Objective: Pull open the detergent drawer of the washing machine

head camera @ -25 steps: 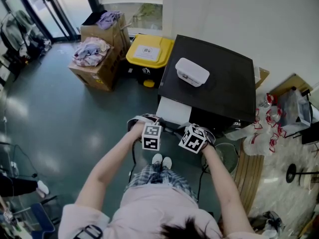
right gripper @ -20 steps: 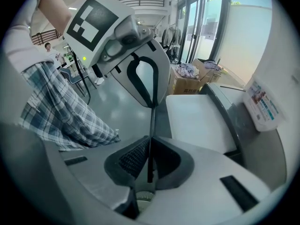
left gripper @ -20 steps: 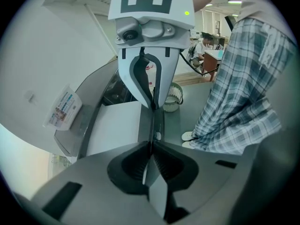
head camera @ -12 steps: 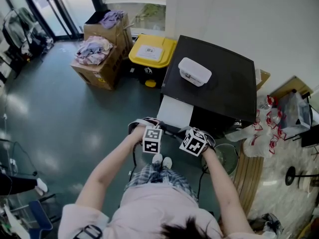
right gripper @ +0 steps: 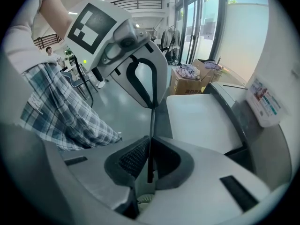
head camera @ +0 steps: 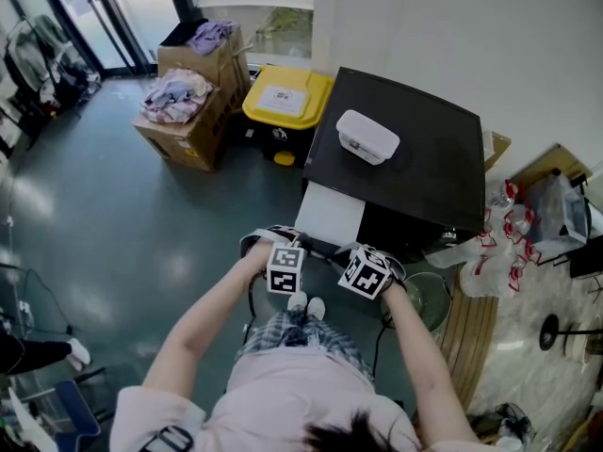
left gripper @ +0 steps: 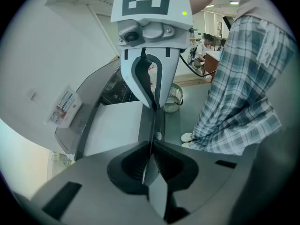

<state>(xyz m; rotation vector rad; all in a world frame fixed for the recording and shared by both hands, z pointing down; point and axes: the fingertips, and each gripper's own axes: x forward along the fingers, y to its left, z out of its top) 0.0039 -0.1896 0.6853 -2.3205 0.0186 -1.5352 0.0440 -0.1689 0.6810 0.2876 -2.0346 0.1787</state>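
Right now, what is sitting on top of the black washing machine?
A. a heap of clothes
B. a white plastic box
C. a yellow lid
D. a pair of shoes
B: the white rectangular plastic box lies on the flat black top of the washing machine, while the heap of clothes sits in a brown cardboard box on the floor.
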